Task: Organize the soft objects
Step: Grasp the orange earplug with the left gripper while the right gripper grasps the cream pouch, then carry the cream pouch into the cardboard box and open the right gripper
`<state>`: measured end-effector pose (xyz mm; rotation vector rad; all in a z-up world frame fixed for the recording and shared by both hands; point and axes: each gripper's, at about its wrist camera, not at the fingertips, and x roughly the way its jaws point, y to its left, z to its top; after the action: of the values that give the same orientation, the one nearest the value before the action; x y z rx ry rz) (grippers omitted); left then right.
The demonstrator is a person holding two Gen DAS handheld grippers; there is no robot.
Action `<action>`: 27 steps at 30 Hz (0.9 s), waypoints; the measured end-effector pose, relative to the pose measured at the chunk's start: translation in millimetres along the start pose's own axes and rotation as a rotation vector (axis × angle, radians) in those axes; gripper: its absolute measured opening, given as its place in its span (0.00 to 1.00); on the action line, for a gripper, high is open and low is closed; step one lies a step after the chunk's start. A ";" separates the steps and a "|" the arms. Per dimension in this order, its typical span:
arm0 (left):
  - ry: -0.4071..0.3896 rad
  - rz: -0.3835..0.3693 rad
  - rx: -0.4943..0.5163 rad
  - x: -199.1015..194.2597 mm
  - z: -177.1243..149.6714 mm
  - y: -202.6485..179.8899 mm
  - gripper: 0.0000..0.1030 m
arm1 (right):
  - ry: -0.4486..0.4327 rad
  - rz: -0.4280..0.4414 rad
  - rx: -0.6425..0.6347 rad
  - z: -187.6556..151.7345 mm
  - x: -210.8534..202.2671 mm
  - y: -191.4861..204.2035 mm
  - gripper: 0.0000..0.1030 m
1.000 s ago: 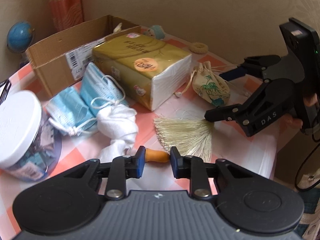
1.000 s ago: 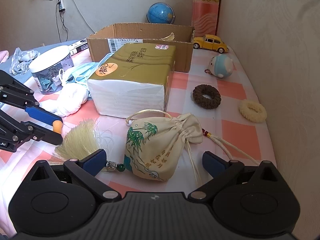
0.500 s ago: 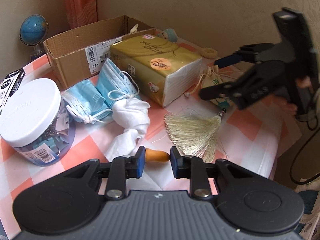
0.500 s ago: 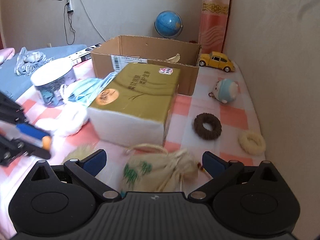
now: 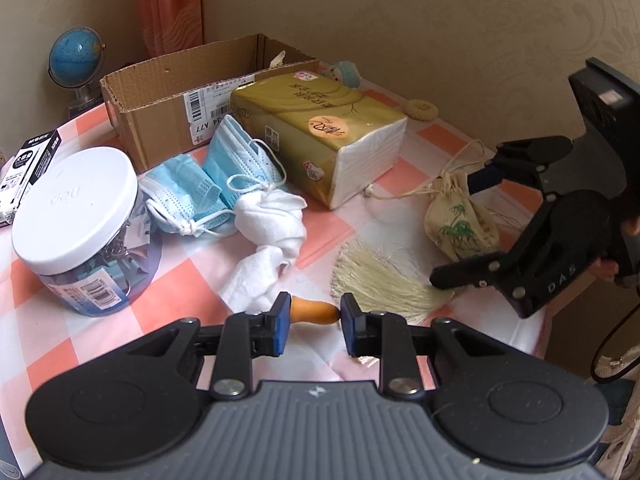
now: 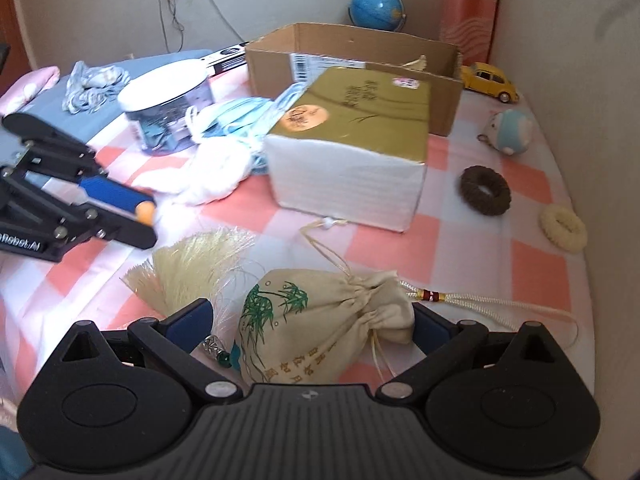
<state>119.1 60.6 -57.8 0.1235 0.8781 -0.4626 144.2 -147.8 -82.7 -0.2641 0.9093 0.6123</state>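
The left gripper (image 5: 312, 317) is clamped on a small orange rubber piece (image 5: 314, 311), above the pink checked tablecloth (image 5: 100, 336). The right gripper (image 6: 310, 326) has its jaws wide apart, one at each side of the beige drawstring pouch with green bamboo print (image 6: 320, 322), not pressing it. The pouch's cream tassel (image 6: 192, 266) lies just beside it. Behind stand the gold tissue pack (image 6: 352, 144) and the open cardboard box (image 6: 352, 54).

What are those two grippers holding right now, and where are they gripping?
The left gripper pinches a small orange piece by its two ends. The right gripper is open around the cloth pouch, holding nothing.
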 end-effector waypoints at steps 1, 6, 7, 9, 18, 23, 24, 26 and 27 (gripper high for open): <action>-0.003 0.000 -0.001 -0.9 -0.1 -0.2 0.24 | -0.001 -0.004 0.000 -0.6 -0.5 1.2 1.00; -0.007 -0.002 -0.004 -4.3 -0.7 -0.4 0.24 | -0.001 -0.035 0.010 1.1 -0.9 4.3 0.97; -0.005 -0.002 -0.004 -4.5 -0.7 -0.3 0.24 | 0.002 -0.046 0.008 1.8 -0.4 4.2 0.94; 0.003 -0.004 -0.001 -4.6 -0.3 -0.1 0.24 | 0.008 -0.066 -0.010 1.1 -1.4 6.7 0.90; 0.018 0.002 0.017 -11.2 -0.2 -4.6 0.24 | 0.008 -0.116 0.042 1.7 -13.2 4.9 0.79; 0.029 0.007 0.022 -19.7 2.0 -7.2 0.24 | -0.007 -0.122 0.079 9.6 -33.8 5.8 0.79; 0.031 0.011 0.022 -21.5 2.5 -7.6 0.24 | -0.007 -0.120 0.085 11.6 -37.2 6.3 0.79; 0.039 0.020 0.023 -23.7 4.1 -8.5 0.24 | -0.008 -0.114 0.094 17.4 -44.9 7.5 0.79; 0.042 0.024 0.020 -25.0 4.6 -9.0 0.24 | -0.006 -0.115 0.098 20.6 -48.1 8.3 0.79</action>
<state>104.7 59.7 -35.0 0.1625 0.9128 -0.4477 130.6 -150.1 -31.6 -0.2247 0.9092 0.4613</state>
